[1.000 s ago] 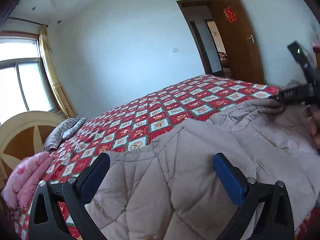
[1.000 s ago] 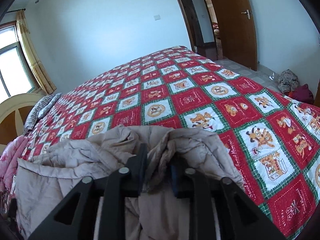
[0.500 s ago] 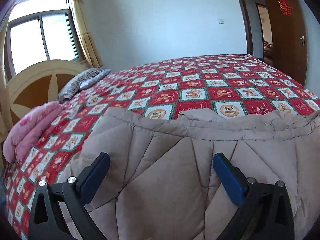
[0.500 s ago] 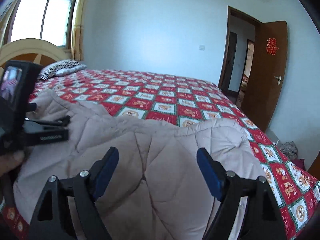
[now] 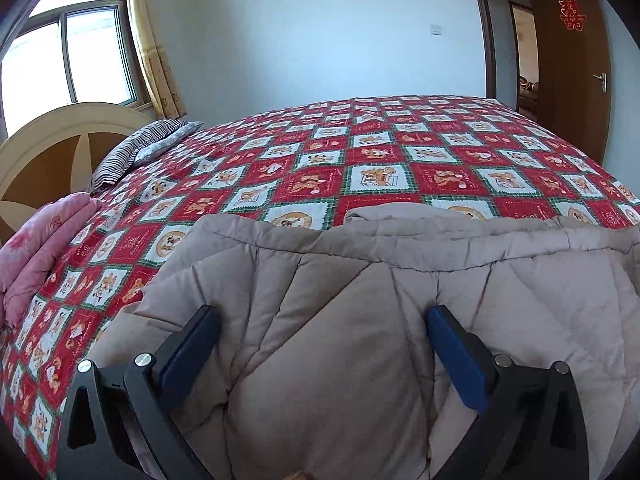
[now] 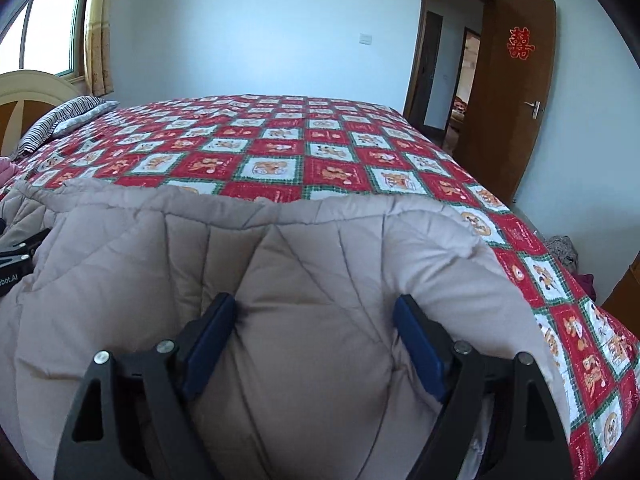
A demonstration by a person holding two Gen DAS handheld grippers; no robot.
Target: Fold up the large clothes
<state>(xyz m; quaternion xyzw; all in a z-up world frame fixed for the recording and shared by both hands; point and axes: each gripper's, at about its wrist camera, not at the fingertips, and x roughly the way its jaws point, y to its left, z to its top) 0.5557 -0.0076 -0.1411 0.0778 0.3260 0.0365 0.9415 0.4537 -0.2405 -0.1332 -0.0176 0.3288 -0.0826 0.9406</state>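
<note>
Coat | near part cut off | left gripper parted | right gripper parted

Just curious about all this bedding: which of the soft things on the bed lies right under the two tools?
The beige quilted coat, spread at the near edge; the pink folded blanket and striped pillow lie off by the headboard.
</note>
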